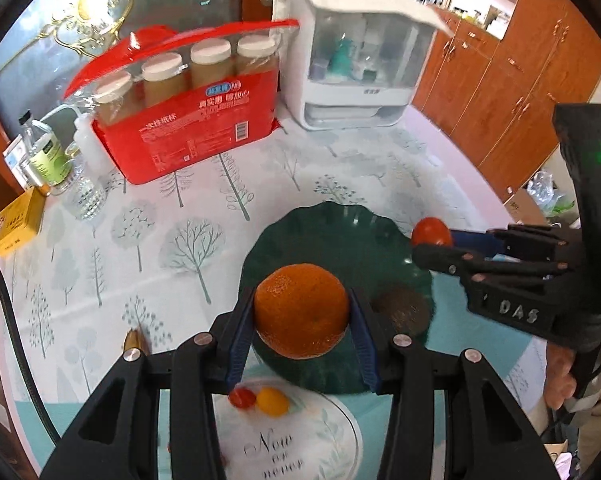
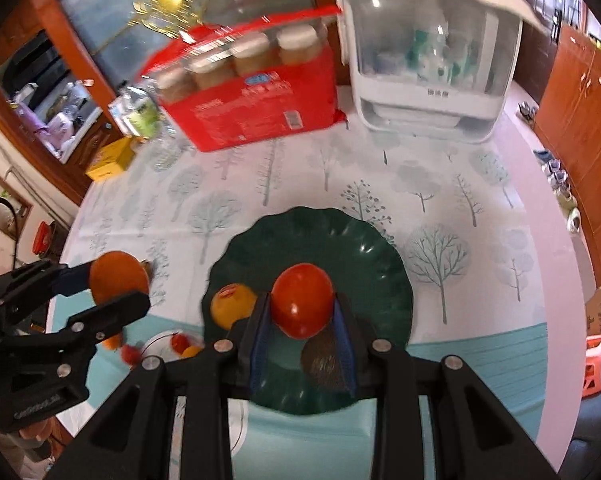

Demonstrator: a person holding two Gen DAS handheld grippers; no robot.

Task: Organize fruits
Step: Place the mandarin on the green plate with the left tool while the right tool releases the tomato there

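Observation:
My left gripper (image 1: 302,310) is shut on an orange (image 1: 300,312) and holds it above the near edge of a dark green scalloped plate (image 1: 340,236). A brown kiwi (image 1: 400,308) lies on that plate. At the right, my right gripper (image 1: 428,242) is shut on a red tomato (image 1: 432,231) over the plate's far right rim. In the right wrist view the right gripper (image 2: 302,306) clamps the tomato (image 2: 302,300) above the green plate (image 2: 352,248). A yellow-orange fruit (image 2: 232,306) with a sticker sits at the plate's left edge. The left gripper (image 2: 116,286) carries the orange (image 2: 118,276) at the left.
A white plate (image 1: 320,440) close below holds a small red tomato (image 1: 242,398) and a yellow one (image 1: 273,401). A red pack of jars (image 1: 188,120), a white storage box (image 1: 352,68), bottles (image 1: 48,156) and a yellow carton (image 1: 16,224) line the table's far side.

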